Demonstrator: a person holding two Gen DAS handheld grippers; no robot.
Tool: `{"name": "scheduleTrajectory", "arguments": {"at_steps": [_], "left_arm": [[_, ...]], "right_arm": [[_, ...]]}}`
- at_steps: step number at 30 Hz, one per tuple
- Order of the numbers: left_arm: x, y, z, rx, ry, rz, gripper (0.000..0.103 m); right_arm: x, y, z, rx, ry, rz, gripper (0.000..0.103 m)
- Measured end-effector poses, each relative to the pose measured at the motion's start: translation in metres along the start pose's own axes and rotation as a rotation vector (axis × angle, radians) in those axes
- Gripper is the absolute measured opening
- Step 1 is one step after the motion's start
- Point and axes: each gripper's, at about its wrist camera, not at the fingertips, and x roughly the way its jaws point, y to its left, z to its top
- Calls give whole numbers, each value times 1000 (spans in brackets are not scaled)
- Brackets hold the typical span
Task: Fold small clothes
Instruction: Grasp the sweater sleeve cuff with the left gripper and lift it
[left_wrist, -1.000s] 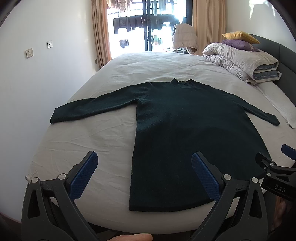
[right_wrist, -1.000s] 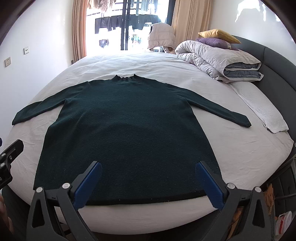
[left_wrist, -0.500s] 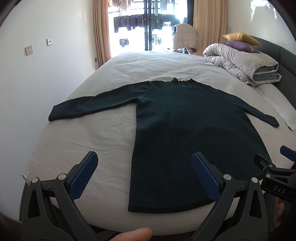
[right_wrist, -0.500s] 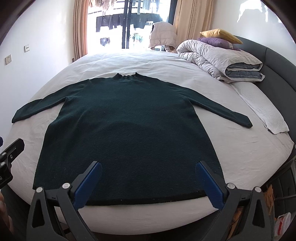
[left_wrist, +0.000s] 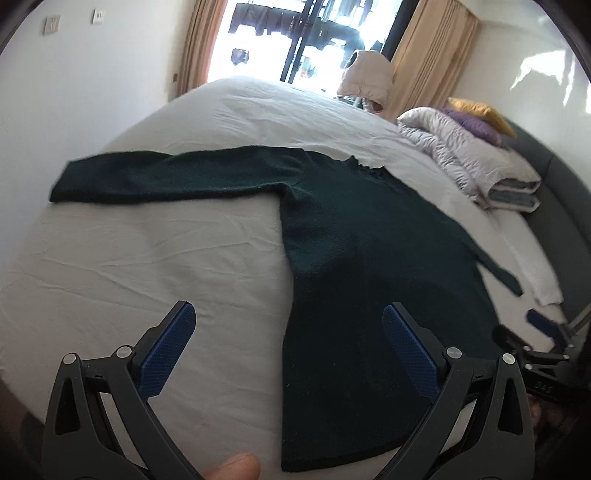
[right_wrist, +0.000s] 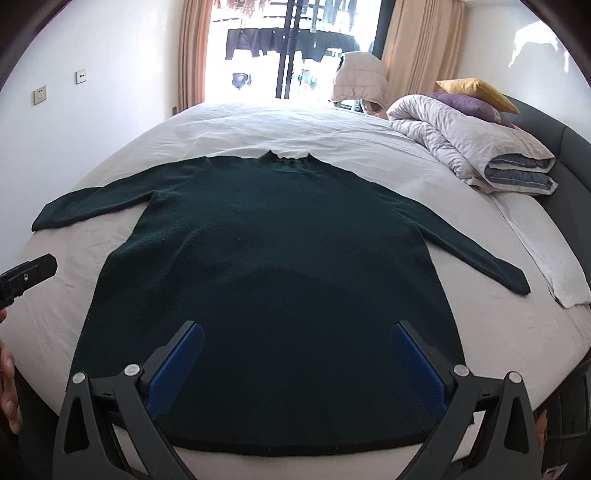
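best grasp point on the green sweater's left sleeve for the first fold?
Probably the cuff end of the left sleeve, pinched by the left gripper, which is open, coming in from the bed's left edge. The sleeve lies flat and straight out from the sweater, its cuff free near that edge, so it should swing inward over the body.

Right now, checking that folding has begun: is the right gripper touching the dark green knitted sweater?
Cannot tell. In the right wrist view the right gripper is open above the dark green knitted sweater, overlapping its hem, but no contact or gap shows plainly.

Left gripper (left_wrist: 288, 332) and right gripper (right_wrist: 297, 352), fingers (right_wrist: 177, 365) spread wide, empty.
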Motion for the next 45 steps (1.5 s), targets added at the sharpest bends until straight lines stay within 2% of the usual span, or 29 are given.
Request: {"name": "scheduleTrajectory", "arguments": {"at_steps": [1, 4, 7, 8, 10, 13, 16, 20, 21, 24, 28, 29, 30, 31, 32, 33, 36, 38, 41, 44, 45], "left_arm": [[6, 13, 6, -44, 8, -22, 103], [28, 60, 25, -146, 45, -6, 103], [47, 130, 45, -395, 19, -90, 103], [52, 155, 51, -480, 3, -107, 103], [58, 192, 62, -575, -47, -130, 103], [67, 244, 71, -736, -121, -172, 103], [66, 280, 78, -827, -182, -170, 103], [76, 302, 93, -876, -181, -156, 103], [79, 306, 97, -888, -188, -155, 103], [90, 318, 109, -910, -207, -163, 103], [93, 330, 135, -913, -224, -178, 97], [97, 331, 143, -905, -220, -186, 80], [101, 330, 148, -903, -207, -194, 55], [107, 333, 156, -910, -190, -205, 44], [113, 335, 162, -910, -173, -198, 26], [114, 330, 160, -899, -166, -177, 21], [115, 316, 179, -818, -179, -130, 12], [113, 292, 201, -722, -191, -99, 11], [118, 232, 235, -568, -194, -81, 10], [140, 162, 276, -401, -173, -78, 10], [149, 136, 280, -353, -165, -78, 10]], "right_arm": [[6, 1, 5, -9, -3, 14, 103], [25, 3, 22, -8, -9, 65, 103], [46, 2, 37, 18, -10, 129, 102], [55, 2, 42, 30, 1, 144, 101], [70, 3, 50, 49, 19, 177, 92], [93, 8, 57, 78, 53, 238, 90], [109, 16, 60, 83, 70, 272, 90], [126, 27, 60, 90, 94, 298, 89], [129, 29, 60, 94, 99, 306, 86], [139, 33, 63, 90, 112, 327, 80], [144, 33, 63, 89, 111, 334, 77], [145, 32, 63, 95, 112, 335, 76], [146, 30, 63, 103, 114, 335, 73], [148, 27, 62, 110, 120, 335, 71], [149, 25, 62, 117, 123, 336, 71], [151, 22, 62, 125, 127, 335, 69], [157, 14, 61, 139, 133, 337, 63], [162, 8, 59, 153, 140, 339, 63], [169, -4, 56, 185, 142, 352, 63], [174, -20, 53, 220, 138, 366, 63], [175, -26, 53, 233, 134, 371, 62]]}}
